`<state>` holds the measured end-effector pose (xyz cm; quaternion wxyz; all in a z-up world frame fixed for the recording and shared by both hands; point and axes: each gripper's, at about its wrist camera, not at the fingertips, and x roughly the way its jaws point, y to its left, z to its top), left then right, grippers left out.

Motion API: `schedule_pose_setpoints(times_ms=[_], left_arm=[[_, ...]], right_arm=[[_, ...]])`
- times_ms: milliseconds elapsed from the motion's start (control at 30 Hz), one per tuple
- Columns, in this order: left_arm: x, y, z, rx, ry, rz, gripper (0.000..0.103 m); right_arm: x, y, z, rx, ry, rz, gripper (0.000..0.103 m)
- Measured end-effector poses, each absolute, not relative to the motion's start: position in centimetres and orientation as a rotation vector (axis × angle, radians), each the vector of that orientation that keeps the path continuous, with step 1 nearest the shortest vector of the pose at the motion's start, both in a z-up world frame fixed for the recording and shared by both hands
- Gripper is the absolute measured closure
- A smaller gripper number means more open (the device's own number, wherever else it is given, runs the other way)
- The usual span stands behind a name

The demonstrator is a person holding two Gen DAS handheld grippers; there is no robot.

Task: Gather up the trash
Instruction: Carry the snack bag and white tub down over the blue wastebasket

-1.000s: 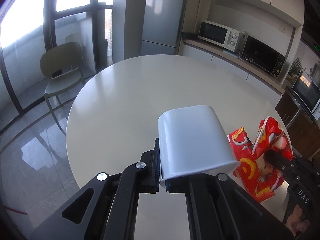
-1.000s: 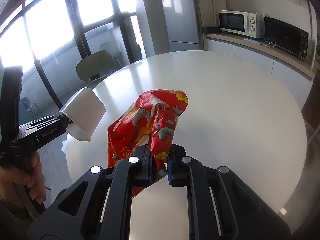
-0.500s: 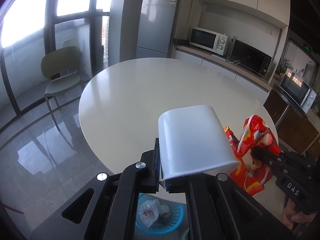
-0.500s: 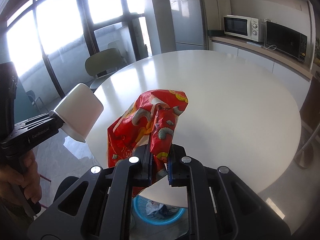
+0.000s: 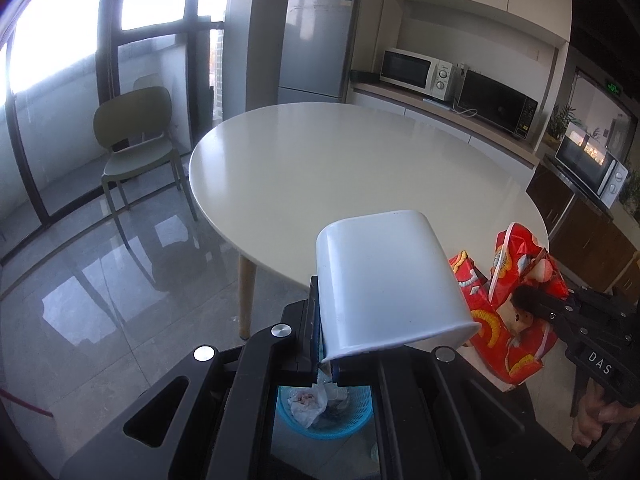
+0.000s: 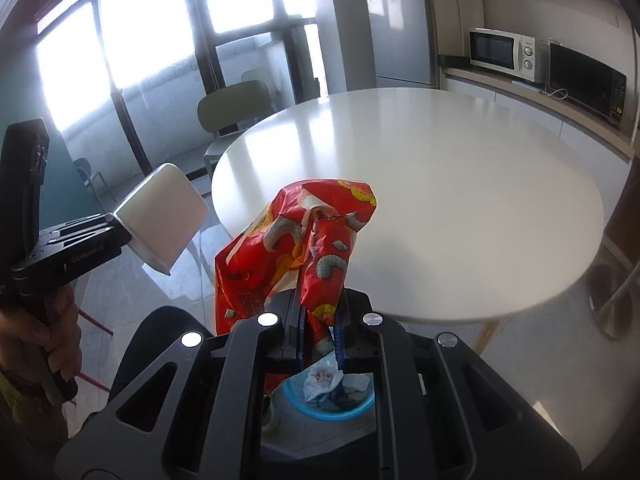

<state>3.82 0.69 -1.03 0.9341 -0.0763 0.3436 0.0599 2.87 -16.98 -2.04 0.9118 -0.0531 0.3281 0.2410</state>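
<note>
My left gripper (image 5: 326, 350) is shut on the rim of a squashed white paper cup (image 5: 384, 280), held in the air off the table's near edge; the cup also shows in the right wrist view (image 6: 164, 216). My right gripper (image 6: 320, 334) is shut on a crumpled red snack bag (image 6: 296, 244), which also shows in the left wrist view (image 5: 508, 312). A blue trash basket (image 5: 332, 416) with crumpled paper in it stands on the floor below both grippers; it also shows in the right wrist view (image 6: 332, 396).
A round white table (image 5: 340, 172) stands ahead on wooden legs. A green chair (image 5: 136, 140) is by the windows at left. A fridge (image 5: 316, 40) and microwaves (image 5: 416, 68) line the back counter. The floor is glossy grey tile.
Both grippers have pulled back from over the table with their loads. The table edge has receded and the blue basket on the floor has come into view beneath them.
</note>
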Motion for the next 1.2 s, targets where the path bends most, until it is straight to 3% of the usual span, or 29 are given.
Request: schedule_pose_setpoints(times_ms=[400, 1200], left_arm=[[1.0, 0.5, -3.8, -0.126, 0.764, 0.097, 0.100], [2.4, 3.4, -18.2, -0.223, 1.083, 0.133, 0.100]], right_arm=[[-0.4, -16.7, -5.7, -0.166, 0.761, 0.527, 0.094], [4.4, -14.9, -18.6, -0.247, 1.047, 0.474, 0.094]])
